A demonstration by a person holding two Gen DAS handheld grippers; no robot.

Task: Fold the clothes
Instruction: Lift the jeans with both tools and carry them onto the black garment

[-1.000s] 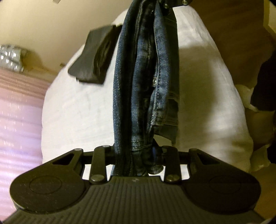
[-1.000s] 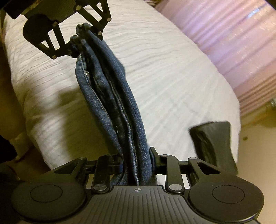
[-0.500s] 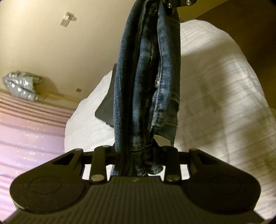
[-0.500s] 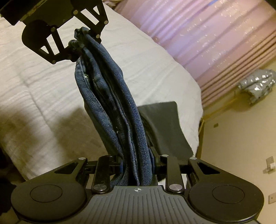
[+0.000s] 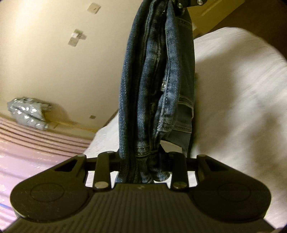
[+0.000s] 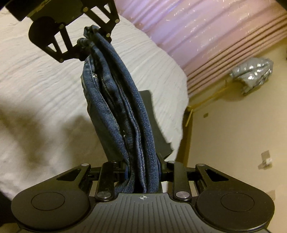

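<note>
A folded pair of blue jeans [image 5: 152, 86] hangs stretched between my two grippers, held in the air above a white bed [image 5: 233, 100]. My left gripper [image 5: 141, 161] is shut on one end of the jeans. My right gripper [image 6: 143, 170] is shut on the other end of the jeans [image 6: 118, 114]. The left gripper [image 6: 86, 39] shows at the top of the right wrist view, clamped on the bunched denim. The right gripper's edge [image 5: 186, 3] shows at the top of the left wrist view.
A dark folded garment [image 6: 154, 125] lies on the white bed [image 6: 44, 86] near its edge, partly hidden behind the jeans. Pink curtains [image 6: 206, 35] hang beyond the bed. A silver crumpled bag [image 6: 251, 73] lies on the beige floor [image 6: 233, 134].
Both grippers have swung with the jeans toward the bed's edge by the dark garment; floor and curtains now fill more of both views. The grips are unchanged.
</note>
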